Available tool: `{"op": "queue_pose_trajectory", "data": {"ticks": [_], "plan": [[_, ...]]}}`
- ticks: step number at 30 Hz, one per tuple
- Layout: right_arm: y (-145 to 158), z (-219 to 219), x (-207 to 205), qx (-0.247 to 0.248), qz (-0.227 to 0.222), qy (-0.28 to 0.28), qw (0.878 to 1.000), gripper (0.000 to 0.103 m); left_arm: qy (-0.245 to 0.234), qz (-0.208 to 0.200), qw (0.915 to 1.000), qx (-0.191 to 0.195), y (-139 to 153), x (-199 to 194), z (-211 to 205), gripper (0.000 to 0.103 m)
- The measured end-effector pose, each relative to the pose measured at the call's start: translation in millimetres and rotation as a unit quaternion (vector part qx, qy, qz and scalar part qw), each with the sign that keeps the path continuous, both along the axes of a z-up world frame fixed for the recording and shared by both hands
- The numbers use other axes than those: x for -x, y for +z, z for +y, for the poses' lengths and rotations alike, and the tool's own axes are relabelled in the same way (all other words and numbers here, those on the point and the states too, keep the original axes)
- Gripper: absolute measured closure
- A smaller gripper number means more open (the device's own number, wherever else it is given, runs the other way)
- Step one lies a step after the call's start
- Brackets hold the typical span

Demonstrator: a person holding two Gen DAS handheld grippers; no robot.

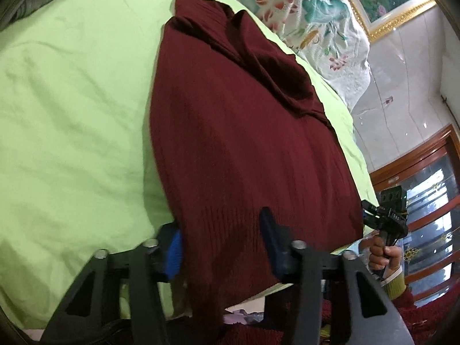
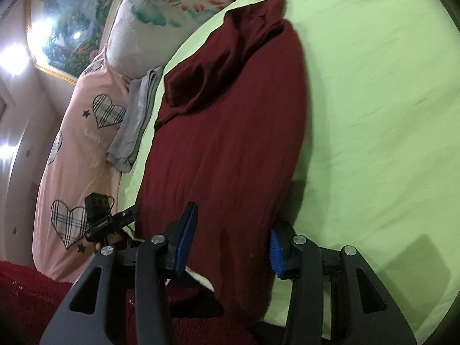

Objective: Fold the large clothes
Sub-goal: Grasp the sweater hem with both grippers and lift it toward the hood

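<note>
**Both tongs poised at hem of maroon sweater on green bed**

A maroon sweater lay stretched lengthwise on a green sheet, its hem hanging over the bed's near edge and its sleeves already turned in across the chest, well ahead of both tools. The left tongs stood with jaws apart, straddling one bottom corner of the hem; the blue pad sat just outside the cloth's edge, the other finger rested over the knit. The right tongs were likewise spread wide across the opposite corner, with cloth between the pads but not yet pinched. The matched placement suggested the person meant to seize both corners and carry the hem toward the collar for a crosswise fold. Each tool pointed forward along the garment, held low at the mattress edge and tilted. In the left view, the person's right hand gripped the handle beside the bed. A floral quilt and a pink heart-print cover lay beyond the sweater.
</note>
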State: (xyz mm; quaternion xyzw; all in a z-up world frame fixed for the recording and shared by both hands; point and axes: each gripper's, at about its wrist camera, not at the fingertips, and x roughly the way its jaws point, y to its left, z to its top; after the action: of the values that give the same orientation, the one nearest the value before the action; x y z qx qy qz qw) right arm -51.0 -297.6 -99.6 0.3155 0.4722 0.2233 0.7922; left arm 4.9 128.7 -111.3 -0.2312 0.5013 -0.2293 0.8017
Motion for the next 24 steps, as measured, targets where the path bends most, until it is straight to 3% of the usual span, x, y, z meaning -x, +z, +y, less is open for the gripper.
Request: {"op": "queue_pose_trajectory", "data": {"ticks": [5, 8, 10, 15, 24], "plan": [[-1, 12, 6, 0.023, 0.001, 0.029, 0.999, 0.065, -0.008, 0.008, 0.9998, 0.017, -2, 0, -2, 0.065], [-5, 13, 6, 0.030, 0.005, 0.028, 0.999, 0.080, -0.009, 0.013, 0.9997, 0.017, -6, -2, -4, 0.098], [-6, 15, 7, 0.044, 0.003, 0.026, 0.999, 0.096, -0.004, 0.016, 0.9997, 0.019, -9, -1, -5, 0.100], [3, 15, 10, 0.045, -0.025, 0.013, 0.999, 0.098, 0.008, -0.013, 0.9998, 0.016, 7, 4, -7, 0.100], [55, 11, -11, -0.001, -0.108, -0.006, 0.994, 0.098, 0.018, -0.102, 0.9938, 0.041, 77, -19, -16, 0.100]]}}
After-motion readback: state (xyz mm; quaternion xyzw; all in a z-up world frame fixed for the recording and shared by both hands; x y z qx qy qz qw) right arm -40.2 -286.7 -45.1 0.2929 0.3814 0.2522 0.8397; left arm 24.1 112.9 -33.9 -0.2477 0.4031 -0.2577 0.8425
